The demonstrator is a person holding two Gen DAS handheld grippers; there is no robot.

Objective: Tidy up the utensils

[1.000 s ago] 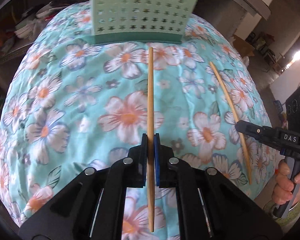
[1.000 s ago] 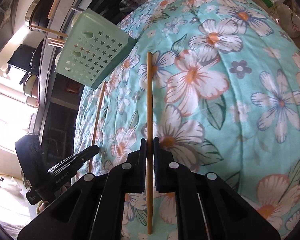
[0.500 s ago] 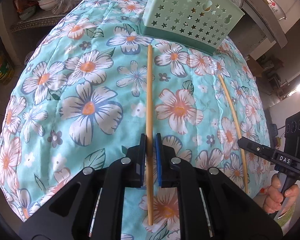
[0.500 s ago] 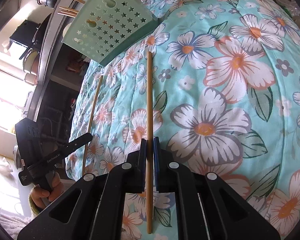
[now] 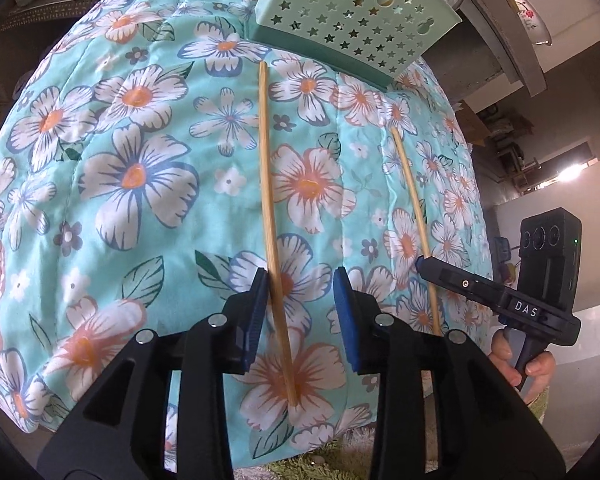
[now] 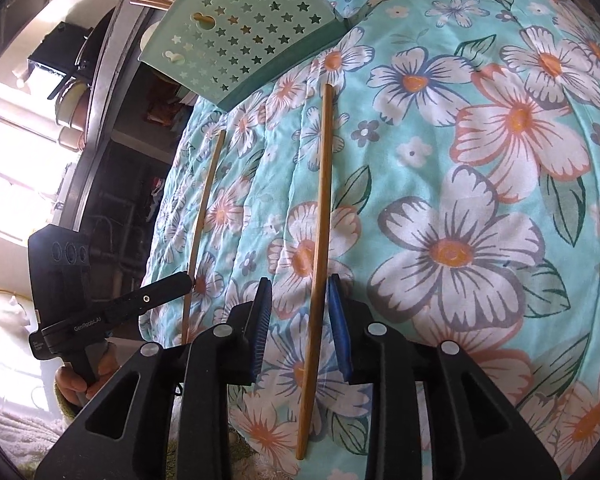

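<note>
two chopsticks (image 5: 269, 184) (image 6: 320, 216) between just-parted claws (image 5: 300, 284) (image 6: 298, 292), more inside the green holder (image 5: 352, 20).

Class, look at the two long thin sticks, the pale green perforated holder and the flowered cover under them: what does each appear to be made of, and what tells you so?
Sticks: probably bamboo or wood, matte tan, evenly slender.
Holder: likely moulded plastic, smooth pale green, with clean star-shaped cutouts.
Cover: quilted printed fabric, soft, with stitched seams and puckers.
</note>
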